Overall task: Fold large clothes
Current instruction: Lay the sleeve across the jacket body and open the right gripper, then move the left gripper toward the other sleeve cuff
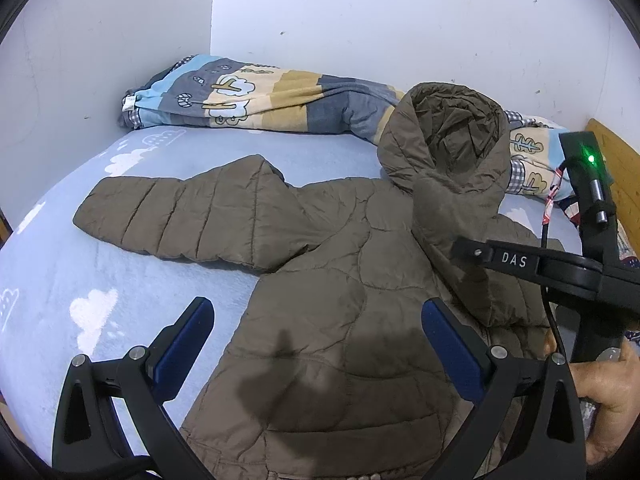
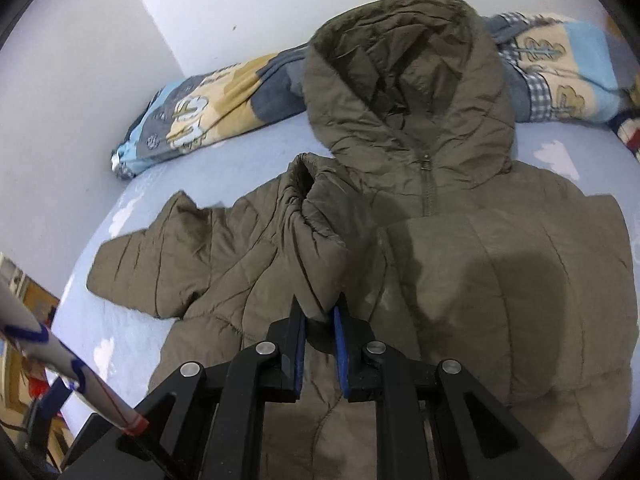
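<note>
An olive-brown hooded puffer jacket (image 1: 340, 240) (image 2: 500, 280) lies front up on the light blue bed sheet (image 1: 80, 280), with its hood (image 1: 452, 140) (image 2: 400, 60) toward the wall. One sleeve (image 1: 180, 212) (image 2: 160, 256) stretches out flat to the left. My right gripper (image 2: 320, 308) is shut on the cuff of the other sleeve (image 2: 316, 240), which is drawn across the jacket's chest. In the left wrist view the right gripper (image 1: 464, 250) comes in from the right, low over the jacket. My left gripper (image 1: 316, 308) hangs open above the jacket's lower body and holds nothing.
A folded patterned quilt (image 1: 260, 100) (image 2: 208, 108) lies along the white wall behind the jacket. A wooden bed board (image 1: 616, 168) stands at the far right. A person's hand (image 1: 608, 392) grips the right tool. A white object with blue and red trim (image 2: 40, 340) crosses the lower left.
</note>
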### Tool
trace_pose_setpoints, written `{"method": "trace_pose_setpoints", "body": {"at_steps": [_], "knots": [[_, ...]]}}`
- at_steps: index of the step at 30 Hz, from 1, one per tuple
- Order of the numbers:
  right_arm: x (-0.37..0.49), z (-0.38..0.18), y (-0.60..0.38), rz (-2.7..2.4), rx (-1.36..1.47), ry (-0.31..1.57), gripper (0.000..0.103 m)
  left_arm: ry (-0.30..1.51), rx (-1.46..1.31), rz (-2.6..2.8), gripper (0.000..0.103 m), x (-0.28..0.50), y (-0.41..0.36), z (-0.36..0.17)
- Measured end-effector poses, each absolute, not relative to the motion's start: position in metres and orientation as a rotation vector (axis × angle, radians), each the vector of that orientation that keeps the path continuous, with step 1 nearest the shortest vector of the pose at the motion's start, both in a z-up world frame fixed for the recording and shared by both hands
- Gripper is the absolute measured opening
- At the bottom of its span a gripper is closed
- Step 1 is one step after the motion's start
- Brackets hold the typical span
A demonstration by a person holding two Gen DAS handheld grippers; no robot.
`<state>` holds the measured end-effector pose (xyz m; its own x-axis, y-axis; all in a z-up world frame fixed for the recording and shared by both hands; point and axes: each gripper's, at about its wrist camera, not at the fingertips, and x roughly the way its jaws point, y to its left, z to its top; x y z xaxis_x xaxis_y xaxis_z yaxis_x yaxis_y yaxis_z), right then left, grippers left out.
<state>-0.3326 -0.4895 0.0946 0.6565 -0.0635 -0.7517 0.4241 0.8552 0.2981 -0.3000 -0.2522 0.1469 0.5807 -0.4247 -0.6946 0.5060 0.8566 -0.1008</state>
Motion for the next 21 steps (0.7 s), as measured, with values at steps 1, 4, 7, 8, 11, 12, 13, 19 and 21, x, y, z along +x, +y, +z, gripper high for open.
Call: {"method": "trace_pose_setpoints", "body": {"at_steps": [1,4,7,8,11,12,13,19,21], "knots": [[-0.332,0.095,-0.488,-0.267,0.481,0.822,0.022,0.781,0.113,-0.545,0.103,-0.3,-0.253,0.147],[-0.338,0.1,-0.486,-0.21,0.49,0.816,0.037,0.785,0.114,-0.546,0.103,-0.3,-0.255,0.145],[-0.35,0.112,-0.489,-0.197,0.483,0.775,0.05,0.789,0.116,-0.549,0.103,-0.3,-0.257,0.144],[-0.354,0.115,-0.491,-0.191,0.49,0.76,0.05,0.789,0.117,-0.549,0.103,-0.3,-0.257,0.144],[-0.37,0.125,-0.511,-0.249,0.508,0.722,0.051,0.792,0.122,-0.549,0.103,-0.3,-0.258,0.142],[-0.374,0.126,-0.518,-0.275,0.507,0.721,0.051,0.793,0.12,-0.55,0.103,-0.3,-0.258,0.142],[-0.379,0.125,-0.53,-0.327,0.508,0.729,0.052,0.793,0.121,-0.549,0.103,-0.3,-0.259,0.142],[-0.406,0.094,-0.604,-0.615,0.547,0.846,0.052,0.798,0.126,-0.55,0.103,-0.3,-0.261,0.14],[-0.415,0.074,-0.623,-0.673,0.596,0.891,0.052,0.805,0.128,-0.552,0.103,-0.299,-0.263,0.138]]}}
